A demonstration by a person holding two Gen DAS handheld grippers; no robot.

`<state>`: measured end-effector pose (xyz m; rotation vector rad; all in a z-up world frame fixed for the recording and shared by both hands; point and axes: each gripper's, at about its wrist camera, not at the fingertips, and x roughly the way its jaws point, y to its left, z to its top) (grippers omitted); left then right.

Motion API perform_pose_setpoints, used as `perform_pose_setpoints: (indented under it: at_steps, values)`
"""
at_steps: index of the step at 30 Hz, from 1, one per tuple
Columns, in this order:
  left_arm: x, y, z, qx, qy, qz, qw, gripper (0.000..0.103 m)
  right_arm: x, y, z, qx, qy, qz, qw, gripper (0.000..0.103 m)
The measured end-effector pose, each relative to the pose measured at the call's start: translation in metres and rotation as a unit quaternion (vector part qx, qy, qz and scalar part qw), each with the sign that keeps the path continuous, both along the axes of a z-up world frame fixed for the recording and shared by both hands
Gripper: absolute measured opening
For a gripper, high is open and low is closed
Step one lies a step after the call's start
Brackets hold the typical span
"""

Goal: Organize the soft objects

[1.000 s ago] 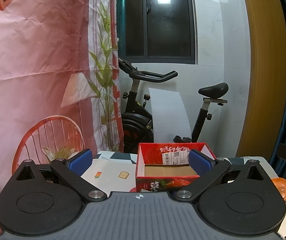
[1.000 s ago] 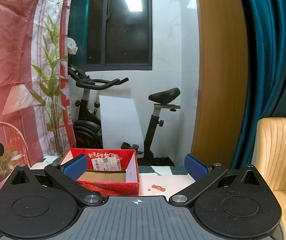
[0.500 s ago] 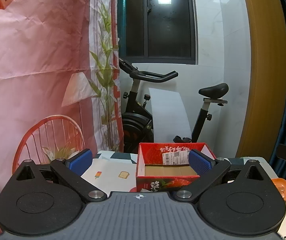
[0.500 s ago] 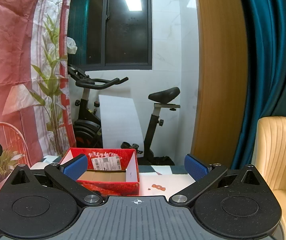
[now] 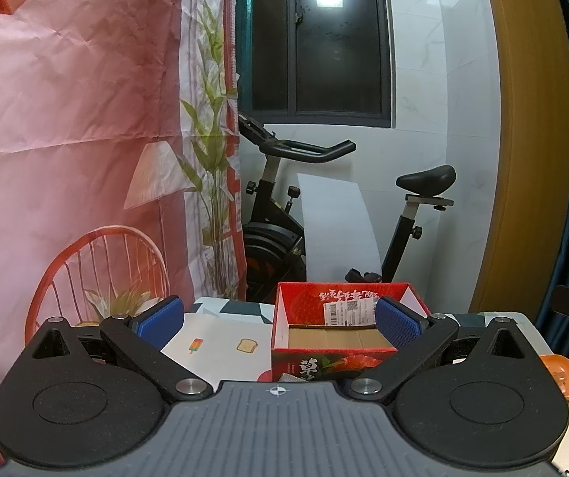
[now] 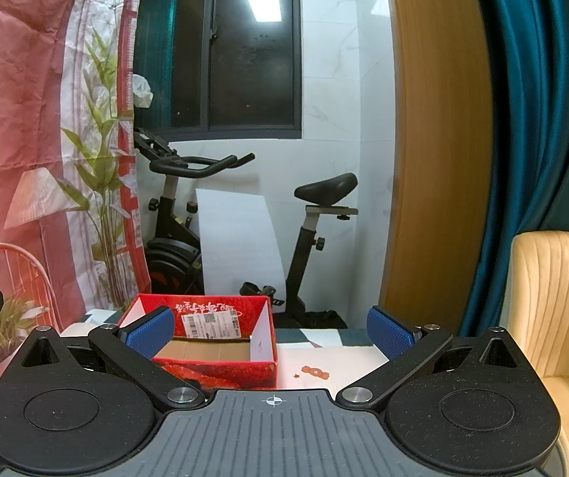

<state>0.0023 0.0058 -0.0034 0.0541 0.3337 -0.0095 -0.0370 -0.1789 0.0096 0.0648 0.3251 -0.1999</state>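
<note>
A red cardboard box (image 5: pixel 326 355) printed with strawberries stands open on the table with a bare brown floor inside. In the right wrist view the same box (image 6: pixel 221 369) sits left of centre. My left gripper (image 5: pixel 280 320) is open, held level in front of the box, nothing between its blue pads (image 5: pixel 397 324). My right gripper (image 6: pixel 270 330) is open too, to the right of the box, holding nothing. No soft object shows in either view.
The table (image 5: pixel 221 344) has a white cloth with small printed pictures. An orange dish (image 5: pixel 562 373) sits at its right edge. Beyond stand an exercise bike (image 6: pixel 312 214), a pink printed backdrop (image 5: pixel 66 119), a teal curtain and a cream chair (image 6: pixel 554 302).
</note>
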Motion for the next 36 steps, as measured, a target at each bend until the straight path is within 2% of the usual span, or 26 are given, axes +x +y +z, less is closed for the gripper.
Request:
perform_pose_setpoints:
  at_steps: [20,27,30,32,36]
  values:
    - [0.001,0.0,-0.002,-0.001,0.003,-0.002,1.0,0.103,0.0,0.0,0.0,0.001,0.0,0.001,1.0,0.103]
    - [0.008,0.008,-0.008,-0.015,0.015,-0.002,0.9998,0.103,0.0,-0.005,-0.002,0.017,-0.003,0.011,1.0,0.103]
    - [0.013,0.011,-0.017,-0.007,0.015,-0.003,0.9999,0.103,-0.001,-0.013,-0.007,0.038,-0.017,0.047,0.998,0.103]
    - [0.021,0.017,-0.029,-0.005,0.029,0.004,0.9996,0.103,-0.002,-0.017,-0.015,0.044,-0.034,0.062,0.997,0.103]
    - [0.038,0.029,-0.06,0.0,0.062,0.024,0.9978,0.103,0.007,-0.023,-0.034,0.043,-0.029,0.06,0.997,0.103]
